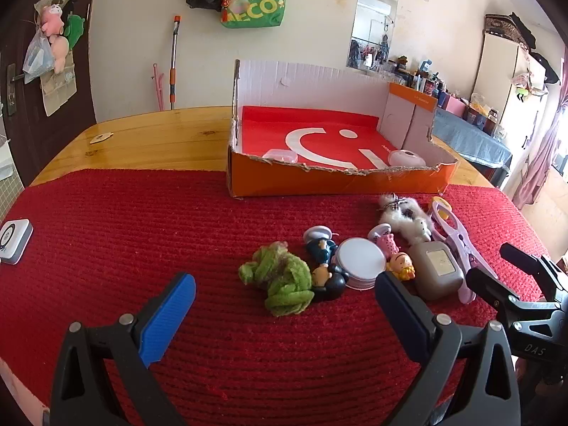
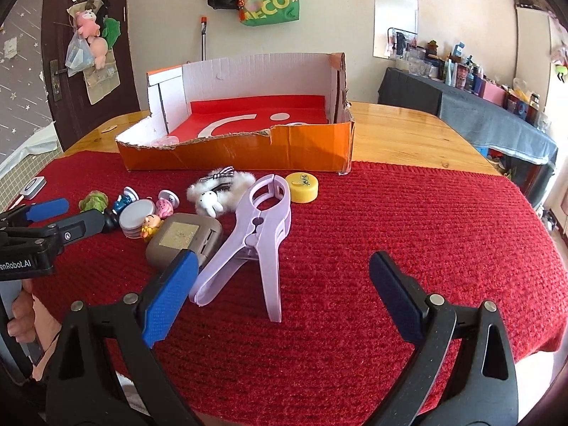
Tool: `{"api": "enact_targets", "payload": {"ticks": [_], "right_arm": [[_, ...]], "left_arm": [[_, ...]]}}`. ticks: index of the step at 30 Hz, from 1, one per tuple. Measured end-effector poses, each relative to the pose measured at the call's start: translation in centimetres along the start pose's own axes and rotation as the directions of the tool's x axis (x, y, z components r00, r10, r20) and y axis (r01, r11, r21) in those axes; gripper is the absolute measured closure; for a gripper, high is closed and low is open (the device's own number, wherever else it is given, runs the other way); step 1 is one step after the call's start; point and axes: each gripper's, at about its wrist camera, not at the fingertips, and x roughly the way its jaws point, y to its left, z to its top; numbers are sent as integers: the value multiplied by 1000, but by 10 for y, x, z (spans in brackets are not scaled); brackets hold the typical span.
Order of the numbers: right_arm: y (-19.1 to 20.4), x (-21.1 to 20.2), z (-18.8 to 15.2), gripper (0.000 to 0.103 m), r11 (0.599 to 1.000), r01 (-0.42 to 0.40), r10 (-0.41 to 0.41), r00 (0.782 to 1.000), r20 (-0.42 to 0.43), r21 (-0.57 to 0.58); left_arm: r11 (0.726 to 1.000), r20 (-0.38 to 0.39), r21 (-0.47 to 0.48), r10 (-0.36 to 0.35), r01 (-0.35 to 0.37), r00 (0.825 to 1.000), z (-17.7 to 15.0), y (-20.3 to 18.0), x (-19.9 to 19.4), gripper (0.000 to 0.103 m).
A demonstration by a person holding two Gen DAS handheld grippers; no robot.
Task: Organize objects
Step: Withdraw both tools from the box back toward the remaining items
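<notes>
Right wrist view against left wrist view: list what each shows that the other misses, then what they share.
Only the right wrist view shows the yellow cap whole, beside the purple clamp; the left view catches just a sliver.

Only the left wrist view shows two pale items in the orange box: a clear case and a pink case.

Both show the green plush, round tin and both grippers, jaws open.

Cream wall [image 1: 135, 53], dark door [image 2: 53, 53], wooden table [image 1: 159, 142].

Wide-open left hand-held gripper [image 1: 284, 314] — green plush [image 1: 278, 278] just ahead
</notes>
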Motion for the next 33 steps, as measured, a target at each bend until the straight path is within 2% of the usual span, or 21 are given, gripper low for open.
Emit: {"api": "enact_targets", "payload": {"ticks": [14,23,27,33], "right_arm": [[-3,5,-5,3,1000,-9,9,999,-33,10],[-27,2,-2,3,995,92,-91,995,-28,24],[-36,0,1,3,995,88,-87,996,-24,50],[-33,-1,5,3,996,84,-83,996,-15,39]], "left_arm": [[1000,-27,-8,26,-27,999,0,10,5,0],[997,-24,9,71,-71,997,1,21,4,0],[997,-31,19,72,-71,997,1,25,6,0],[992,-27,53,112,-111,993,2,29,7,0]]}}
